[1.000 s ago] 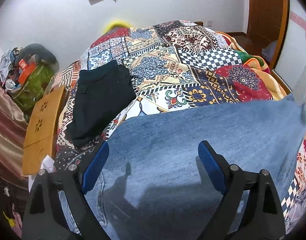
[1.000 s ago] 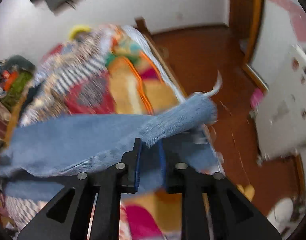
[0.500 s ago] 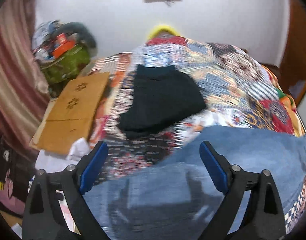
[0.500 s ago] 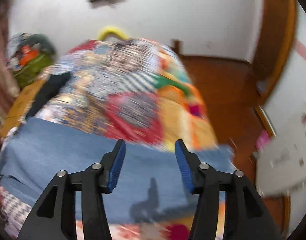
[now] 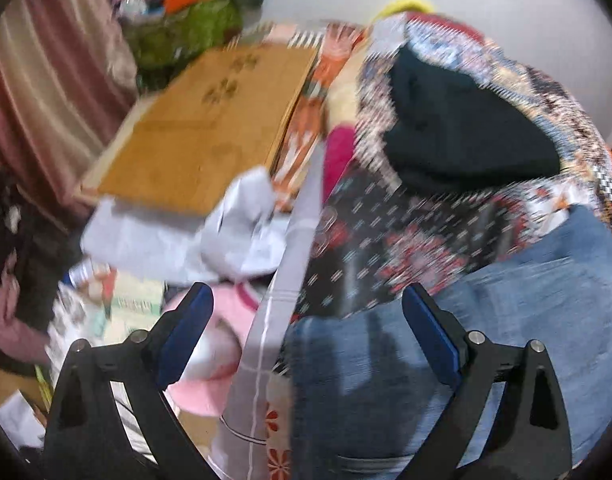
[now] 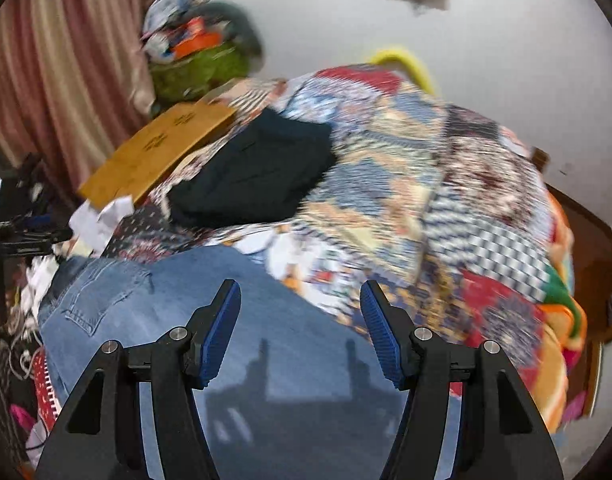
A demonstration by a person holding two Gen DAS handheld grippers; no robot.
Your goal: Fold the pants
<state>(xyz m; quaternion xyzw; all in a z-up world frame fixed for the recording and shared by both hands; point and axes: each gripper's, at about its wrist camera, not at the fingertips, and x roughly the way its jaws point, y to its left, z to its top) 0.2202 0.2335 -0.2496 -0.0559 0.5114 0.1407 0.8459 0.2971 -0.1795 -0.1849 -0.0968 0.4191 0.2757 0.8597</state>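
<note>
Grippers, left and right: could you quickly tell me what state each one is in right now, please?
Left gripper: open, holding nothing, above the edge of the blue jeans.
Right gripper: jaws opening, nothing between them, the jeans lying below.

In front of me is the bed (image 6: 446, 184), covered by a busy patchwork quilt (image 6: 386, 208) in reds, blues and checks. The blue jeans (image 6: 154, 304) lie spread flat on its near end, back pocket up. Farther up the quilt sits a folded black garment (image 6: 258, 168), well apart from the jeans. A tan wooden board (image 5: 210, 120) rests at the bed's left edge; through the blur, I think it only leans there.
</note>
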